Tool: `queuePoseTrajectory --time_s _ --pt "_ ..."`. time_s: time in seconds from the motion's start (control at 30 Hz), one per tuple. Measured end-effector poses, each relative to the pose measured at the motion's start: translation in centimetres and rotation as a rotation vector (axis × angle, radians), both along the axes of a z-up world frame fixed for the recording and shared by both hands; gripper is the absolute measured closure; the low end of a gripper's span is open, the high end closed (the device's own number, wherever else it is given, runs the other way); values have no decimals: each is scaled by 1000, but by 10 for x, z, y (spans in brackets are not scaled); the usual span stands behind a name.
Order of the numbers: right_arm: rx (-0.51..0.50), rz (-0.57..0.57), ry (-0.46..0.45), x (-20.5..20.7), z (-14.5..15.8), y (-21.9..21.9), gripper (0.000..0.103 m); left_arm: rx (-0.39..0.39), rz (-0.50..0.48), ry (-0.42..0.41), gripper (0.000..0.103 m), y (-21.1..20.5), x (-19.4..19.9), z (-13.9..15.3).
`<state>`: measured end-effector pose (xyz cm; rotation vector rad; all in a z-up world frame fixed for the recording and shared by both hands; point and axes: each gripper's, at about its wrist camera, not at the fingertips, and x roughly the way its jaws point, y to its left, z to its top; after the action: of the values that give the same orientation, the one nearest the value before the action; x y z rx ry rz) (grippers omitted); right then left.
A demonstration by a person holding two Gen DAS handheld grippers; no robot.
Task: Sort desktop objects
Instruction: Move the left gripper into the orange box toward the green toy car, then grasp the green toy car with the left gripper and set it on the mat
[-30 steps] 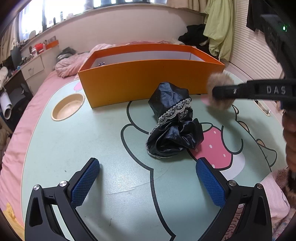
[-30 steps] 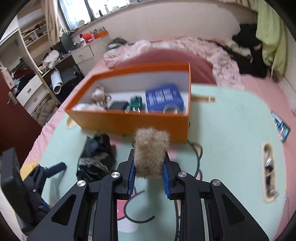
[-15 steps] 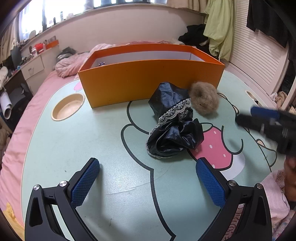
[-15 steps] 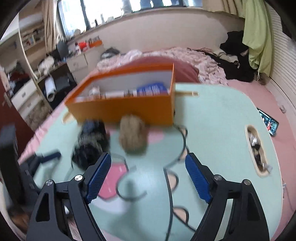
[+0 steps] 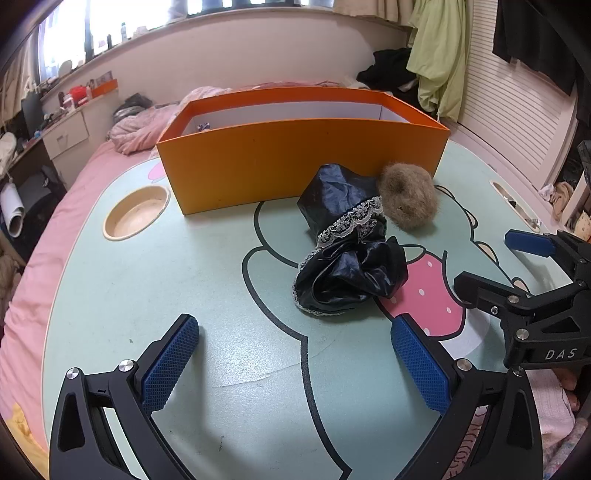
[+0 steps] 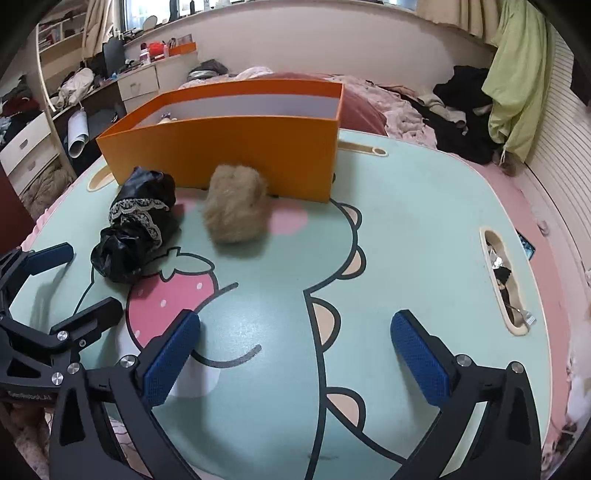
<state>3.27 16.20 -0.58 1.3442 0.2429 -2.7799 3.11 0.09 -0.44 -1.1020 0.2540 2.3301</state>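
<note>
Dropped from the just-opened right gripper point(image 6: 295, 354), the fur ball point(image 6: 236, 208) apparently touches the orange box point(image 6: 229, 155).

The black cloth point(image 5: 347, 258) looks shiny, satin-like with lace trim, the ball point(image 5: 408, 201) fuzzy, the box point(image 5: 295, 158) matt cardboard, the counter point(image 5: 184, 280) smooth.

A bedroom in daylight: a window strip point(image 5: 240, 3) runs along the curved wall at twelve o'clock, white drawers point(image 6: 27, 146) and shelves stand at ten, a green cloth point(image 5: 439, 55) hangs at one, slatted white panelling point(image 5: 517, 110) at two, pink bedding point(image 5: 144, 123) behind.
</note>
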Motion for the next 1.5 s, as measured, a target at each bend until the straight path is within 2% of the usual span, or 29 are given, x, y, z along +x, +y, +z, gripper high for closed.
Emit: queuePoseTrajectory --time_s 0.83,0.93,1.0,1.07,1.13,1.23,1.3,1.33,1.4,1.5 --pt "2 9 -6 2 -1 3 0 3 -10 -1 0 -2 -1 -1" --pt "1 11 -5 2 -2 3 0 -15 31 5 0 -4 -3 1" --pt "-3 14 -6 2 -2 4 0 -34 79 45 1 -6 -8 10" --pt "-4 17 -2 2 -2 4 0 13 71 96 1 -7 -13 32" --pt "-2 16 1 3 -2 3 0 69 42 95 1 -4 -23 57" --pt "-4 16 3 3 -3 3 0 110 8 68 10 12 -51 90" --pt "-4 17 5 3 -3 3 0 87 -23 21 23 33 -75 101" --pt "-4 17 5 3 -3 3 0 79 -43 -18 28 44 -88 102" --pt "-4 17 5 3 -3 3 0 72 -75 -143 46 66 -117 93" --pt "-4 18 5 3 -3 3 0 68 -48 -330 71 87 -153 67"
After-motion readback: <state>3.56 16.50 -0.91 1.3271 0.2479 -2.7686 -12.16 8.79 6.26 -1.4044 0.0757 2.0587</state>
